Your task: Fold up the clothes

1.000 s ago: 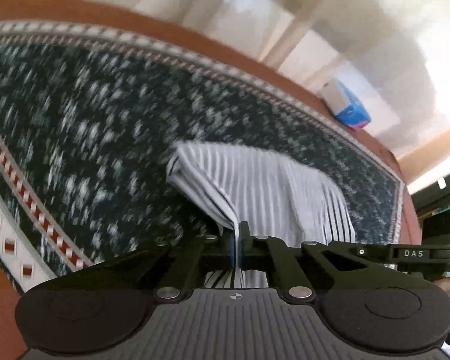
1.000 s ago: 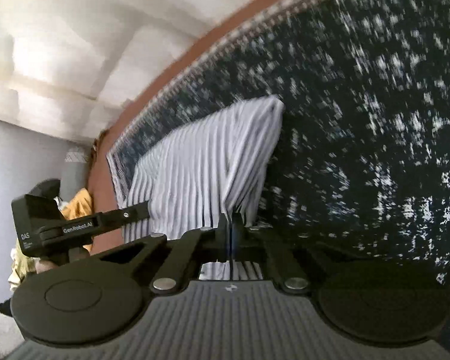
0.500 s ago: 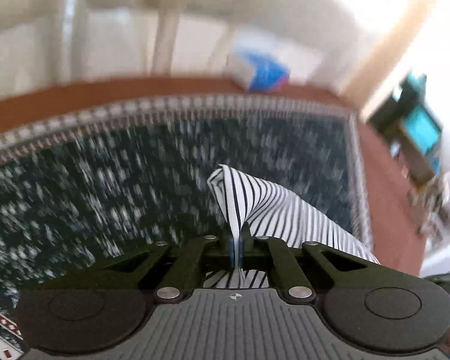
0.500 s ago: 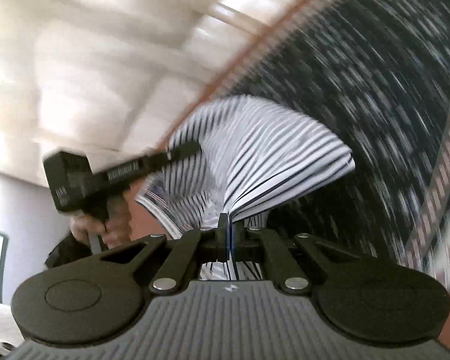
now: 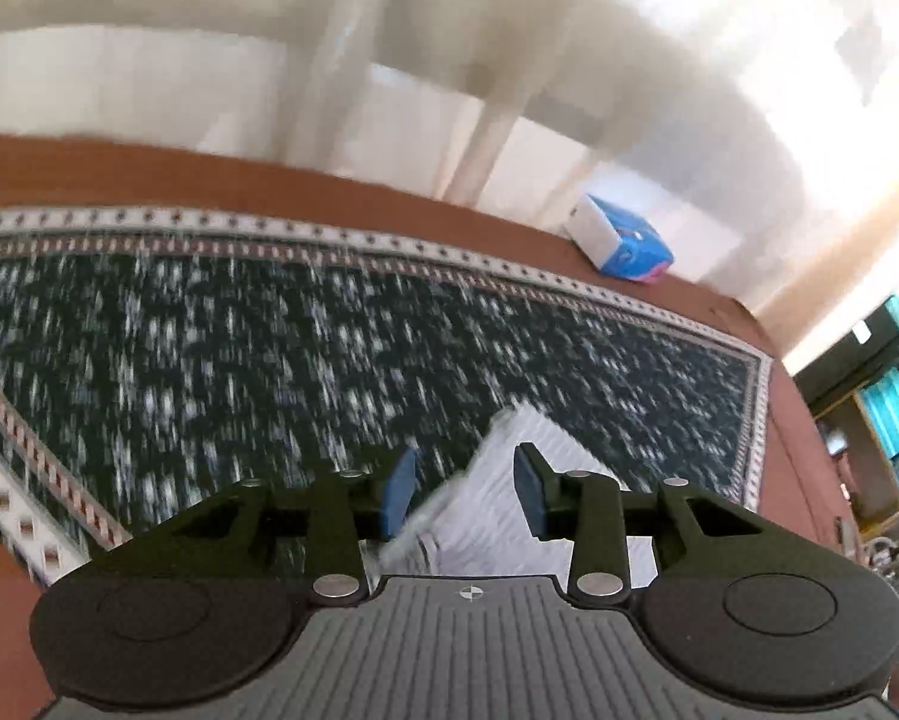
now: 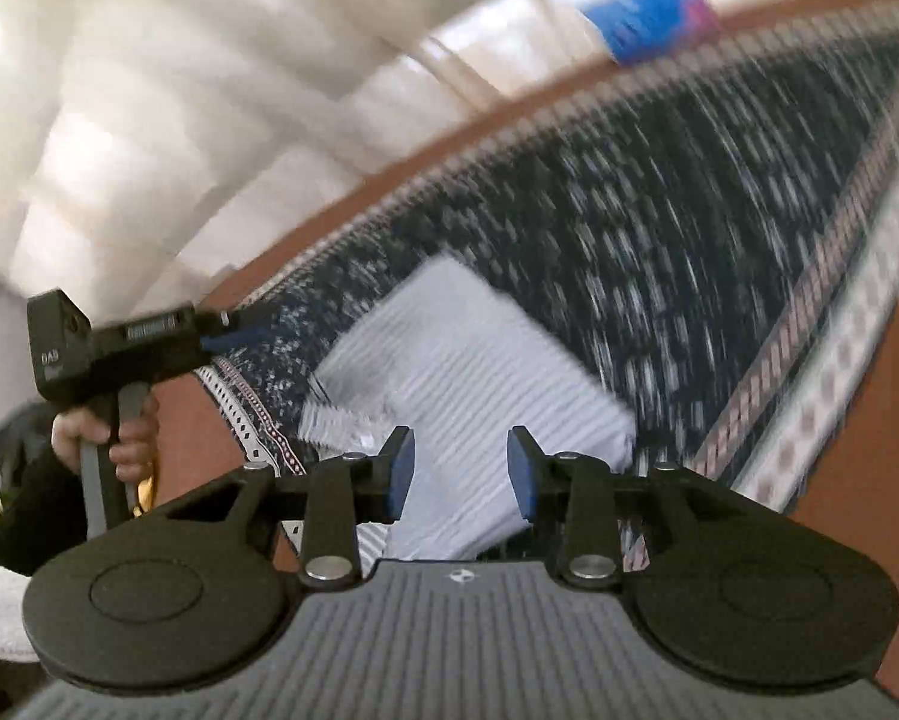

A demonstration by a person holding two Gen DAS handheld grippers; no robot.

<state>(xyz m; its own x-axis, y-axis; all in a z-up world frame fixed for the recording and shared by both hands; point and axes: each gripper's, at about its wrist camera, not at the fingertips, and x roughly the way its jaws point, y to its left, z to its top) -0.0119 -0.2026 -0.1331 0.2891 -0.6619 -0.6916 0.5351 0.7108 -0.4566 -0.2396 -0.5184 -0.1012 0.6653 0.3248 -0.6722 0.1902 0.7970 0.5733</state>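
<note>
Striped garment (image 6: 467,372), folded flat on patterned cloth (image 5: 329,360) over tabletop (image 5: 269,192), beyond and below both fingers; left gripper (image 5: 464,489) and right gripper (image 6: 458,474) just opening, part-spread, empty — released to settle fold.

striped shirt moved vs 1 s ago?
Yes. The striped shirt was pinched up off the patterned rug; now it lies folded flat on it. Both the left gripper and right gripper have just opened, nothing pinched.

Folded white striped garment (image 6: 467,372), seemingly flat, on the dark patterned cloth (image 6: 659,228).
</note>
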